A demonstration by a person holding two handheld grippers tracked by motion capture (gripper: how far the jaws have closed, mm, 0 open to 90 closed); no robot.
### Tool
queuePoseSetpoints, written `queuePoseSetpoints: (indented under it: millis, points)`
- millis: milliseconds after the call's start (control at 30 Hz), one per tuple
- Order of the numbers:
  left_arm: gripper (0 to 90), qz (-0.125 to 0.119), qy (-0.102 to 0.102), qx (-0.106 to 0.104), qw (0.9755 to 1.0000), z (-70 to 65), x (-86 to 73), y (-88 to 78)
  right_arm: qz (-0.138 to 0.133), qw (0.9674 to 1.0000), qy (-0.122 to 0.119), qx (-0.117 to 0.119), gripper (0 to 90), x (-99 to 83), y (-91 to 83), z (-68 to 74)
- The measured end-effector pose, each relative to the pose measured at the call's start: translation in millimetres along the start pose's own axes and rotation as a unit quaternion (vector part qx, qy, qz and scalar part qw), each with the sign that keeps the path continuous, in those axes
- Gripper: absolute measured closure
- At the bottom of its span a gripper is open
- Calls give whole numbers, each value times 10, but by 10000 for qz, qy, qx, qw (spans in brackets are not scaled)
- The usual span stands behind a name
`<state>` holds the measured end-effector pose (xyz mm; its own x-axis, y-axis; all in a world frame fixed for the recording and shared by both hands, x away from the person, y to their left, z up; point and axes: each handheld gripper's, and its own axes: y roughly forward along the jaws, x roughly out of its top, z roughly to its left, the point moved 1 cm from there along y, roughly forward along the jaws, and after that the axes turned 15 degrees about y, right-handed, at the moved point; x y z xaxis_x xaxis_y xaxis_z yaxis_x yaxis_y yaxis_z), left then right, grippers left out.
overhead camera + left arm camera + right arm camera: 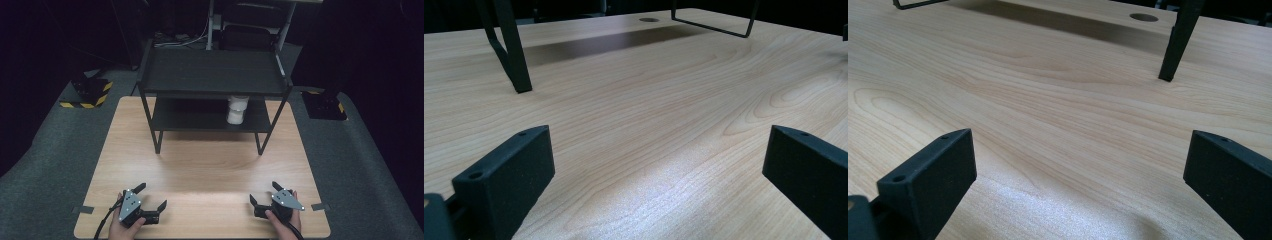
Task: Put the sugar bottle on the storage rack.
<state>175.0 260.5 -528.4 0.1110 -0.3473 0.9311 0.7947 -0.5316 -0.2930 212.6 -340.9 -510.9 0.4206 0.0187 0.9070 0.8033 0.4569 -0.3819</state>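
Wooden table [200,165] under me, bare between the tongs. Black two-tier shelf rack [212,75] at 12 o'clock, far end. White lidded jar [237,110] on its lower tier, right of centre. My left gripper [151,196] at 7 o'clock, right gripper [263,192] at 5: both jaws spread wide, holding nothing.

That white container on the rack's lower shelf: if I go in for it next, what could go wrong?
1. The white container sits close under the top shelf, so a gripper entering high may strike the shelf edge.
2. It stands near the rack's right front leg; the right gripper, jaws wide open, could clip that leg.
3. It looks tall and narrow, so a nudge may topple it.
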Motion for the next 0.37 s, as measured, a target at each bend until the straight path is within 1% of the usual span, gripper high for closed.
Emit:
queuePoseSetpoints:
  millis: [267, 367]
  points:
    - [5, 63, -15, -35, 10000, 14, 22, 15, -77, 10000, -29, -5, 0, -27, -10, 6]
    - [5, 47, -23, -7, 10000, 4, 17, 11, 20, 10000, 11, -35, 0, 0, -11, 17]
